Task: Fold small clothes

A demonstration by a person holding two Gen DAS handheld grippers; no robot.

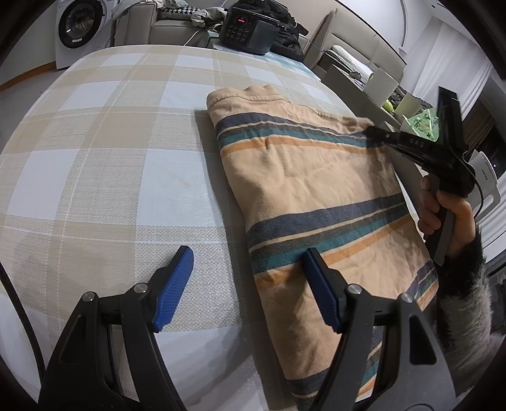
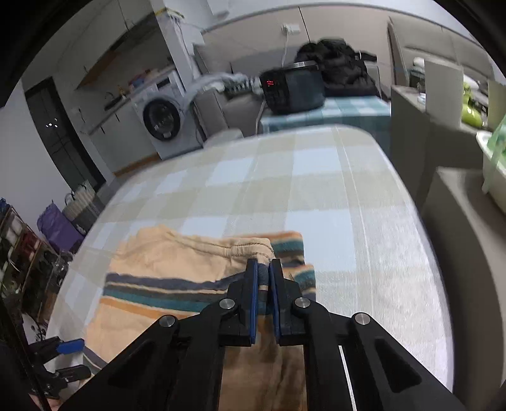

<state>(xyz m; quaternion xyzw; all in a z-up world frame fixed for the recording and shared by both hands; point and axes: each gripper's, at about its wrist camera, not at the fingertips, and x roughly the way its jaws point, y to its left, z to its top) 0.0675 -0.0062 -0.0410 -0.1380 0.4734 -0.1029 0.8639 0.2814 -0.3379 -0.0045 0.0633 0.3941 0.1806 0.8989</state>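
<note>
Right now a folded piece of clothing (image 1: 316, 196) lies on the desk (image 1: 110, 158), which wears a checked cloth of blue, tan and white squares. The clothing is peach with bands of dark blue, teal and orange. It sits toward the right side of the desk, close to the right edge, with one long side running near that edge.

The left hand-held gripper (image 1: 243, 284) hangs over the near part of the desk. Its two blue pads (image 1: 172, 287) are wide apart and nothing is between them. One pad is above the bare checked cloth, and the other is above the near left side of the clothing.

The right hand-held gripper (image 2: 264, 300) has its pads pressed together on a bunch of the cloth. It pinches the clothing near the stitched hem at the far right corner, and that bit of cloth is pulled up a little. A hand (image 1: 449, 218) with a fuzzy sleeve (image 1: 465, 284) holds this gripper at the right edge of the desk.

Past the far edge stands a black machine (image 1: 249, 30) with red lit numbers, on another checked cloth. A pile of dark clothes (image 2: 341, 68) lies beside it. A white washing machine (image 2: 161, 118) stands farther back, past the far left corner.
</note>
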